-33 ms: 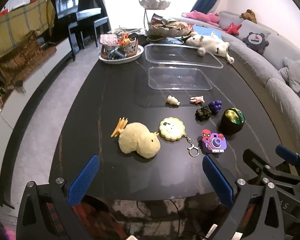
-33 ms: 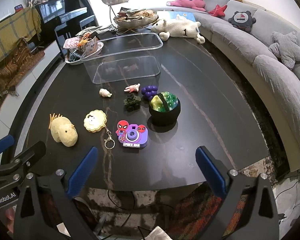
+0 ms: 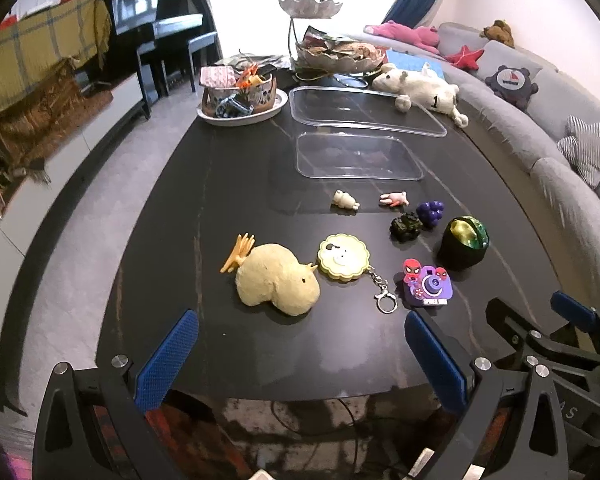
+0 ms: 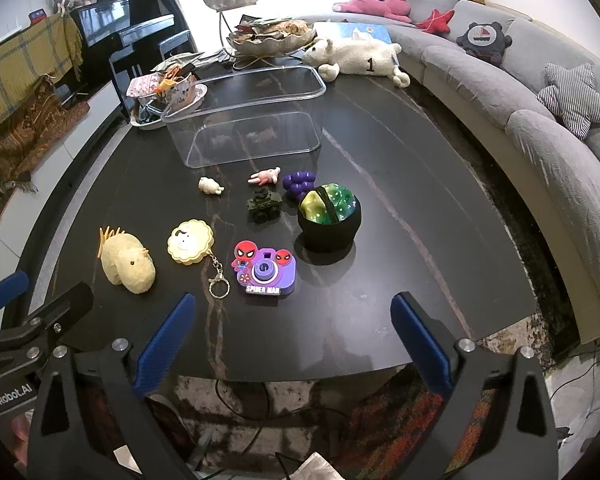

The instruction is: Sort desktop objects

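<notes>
Small toys lie in a loose group on the black table (image 3: 228, 184): a yellow plush animal (image 3: 276, 280), a round yellow keychain (image 3: 343, 257), a purple Spider-Man camera (image 4: 265, 270), a black pouch holding a green ball (image 4: 329, 218), a green toy vehicle (image 4: 265, 203), purple grapes (image 4: 298, 184), a pink figure (image 4: 265, 176) and a white figure (image 4: 210, 186). Behind them stands an empty clear bin (image 4: 244, 120). My left gripper (image 3: 300, 344) is open at the near edge, in front of the plush. My right gripper (image 4: 292, 328) is open just short of the camera.
A white plate with a basket of odds and ends (image 3: 242, 98) sits at the far left. A tiered metal dish (image 3: 332, 52) and a white plush bear (image 3: 420, 88) are at the far end. A grey sofa (image 4: 520, 92) curves along the right side.
</notes>
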